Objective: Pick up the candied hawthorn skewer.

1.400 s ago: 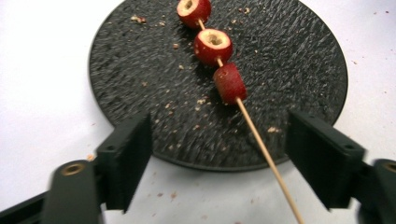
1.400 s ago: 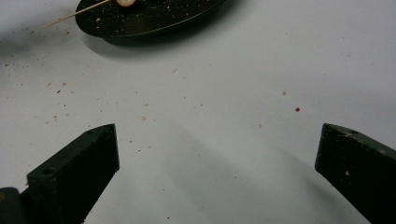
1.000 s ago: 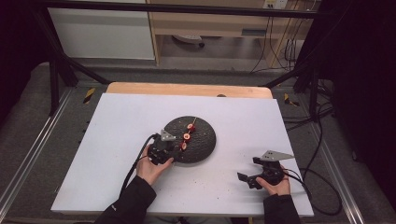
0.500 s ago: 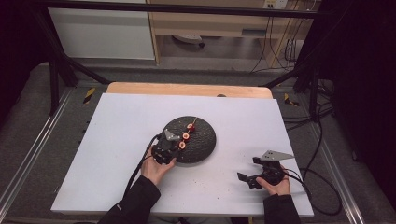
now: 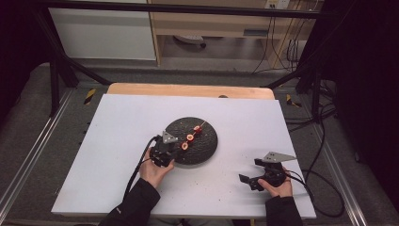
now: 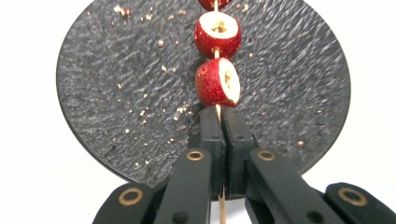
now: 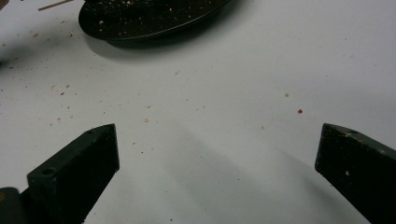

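Note:
A round black slate plate lies mid-table. Across it lies a thin wooden skewer threaded with red fruit halves with pale cut faces. My left gripper reaches over the plate's near-left rim. Its jaws have just been closing, with the skewer's bare stick between them, and now stand shut on the stick just below the nearest fruit piece. My right gripper rests low over the white table at the front right, jaws wide open with nothing between them.
The white tabletop carries scattered crumbs around the plate. A wooden strip runs along its far edge. Cables trail from both grippers toward the front. Dark frame legs and floor cables lie beyond the table.
The left gripper has edged slightly in over the plate's rim beside the skewer. The right hand has kept still.

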